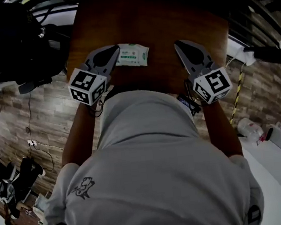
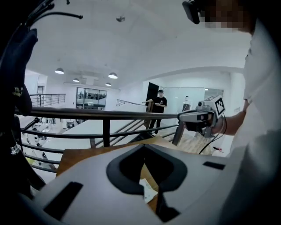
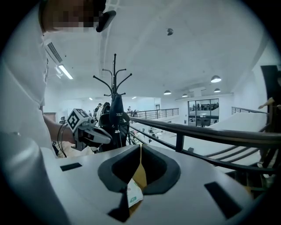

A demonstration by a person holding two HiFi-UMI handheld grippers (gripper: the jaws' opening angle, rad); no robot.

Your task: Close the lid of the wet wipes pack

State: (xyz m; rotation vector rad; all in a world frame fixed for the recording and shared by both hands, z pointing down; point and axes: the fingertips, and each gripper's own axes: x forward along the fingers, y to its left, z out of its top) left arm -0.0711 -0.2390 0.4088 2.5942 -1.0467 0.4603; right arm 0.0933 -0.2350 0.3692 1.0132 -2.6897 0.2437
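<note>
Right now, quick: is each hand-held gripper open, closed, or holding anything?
Left hand-held gripper: closed, empty.
Right hand-held gripper: closed, empty.
The wet wipes pack is held by neither.

A brown wooden table (image 1: 156,28); a white wet wipes pack (image 1: 132,54) lies flat on it, just right of the left gripper (image 1: 115,49); farther from the right gripper (image 1: 179,44), between both.

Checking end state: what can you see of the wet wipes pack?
The wet wipes pack is a soft-looking white pouch with green print. It lies flat on the brown wooden table, toward the person's side. The lid is too small to tell whether it is closed. Nothing grips the pack. In the head view, the left gripper overlaps its left end.
</note>
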